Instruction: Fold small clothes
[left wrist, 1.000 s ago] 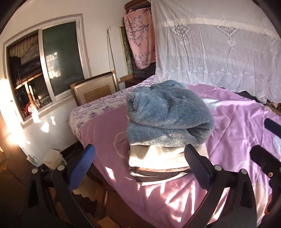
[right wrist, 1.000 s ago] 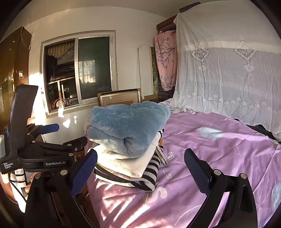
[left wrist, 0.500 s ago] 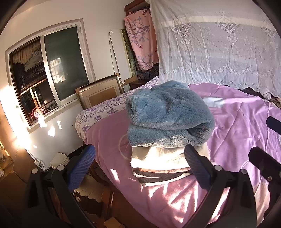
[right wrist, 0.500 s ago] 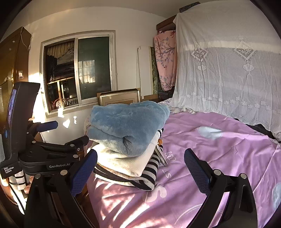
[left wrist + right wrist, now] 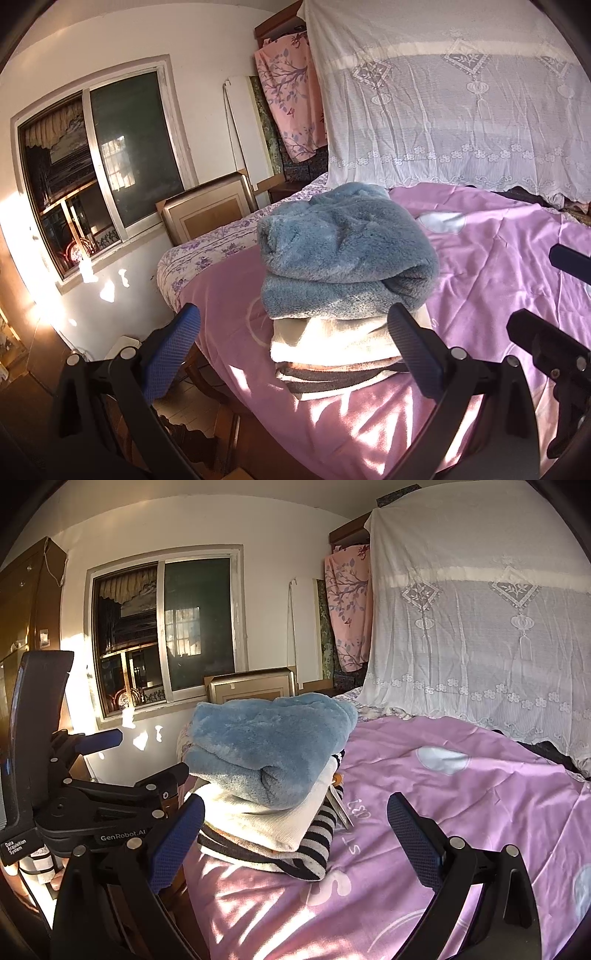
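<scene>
A wide bed covered by a shiny pink-purple quilt (image 5: 509,266) fills most of both views, sunlight streaking its near edge. Behind it hangs a large white lace curtain (image 5: 480,627) with embroidered diamonds and lanterns. On the left wall sits a sliding glass window with a pale frame (image 5: 110,162), and below it a gold-edged picture frame (image 5: 210,216) leans against the wall beside the bed.

Near the quilt's left corner rests a stack of folded small clothes. On top lies a fluffy blue-grey fleece garment (image 5: 343,254), folded into a thick bundle. Under it sits a folded cream knitted garment (image 5: 332,338), and at the bottom a black-and-white striped garment (image 5: 314,843) lies directly on the quilt.

The left gripper (image 5: 293,345), with blue textured pads, has its fingers spread wide in front of the stack, holding nothing. The right gripper (image 5: 295,830) is likewise spread wide and empty, just beside the stack, above the quilt.
</scene>
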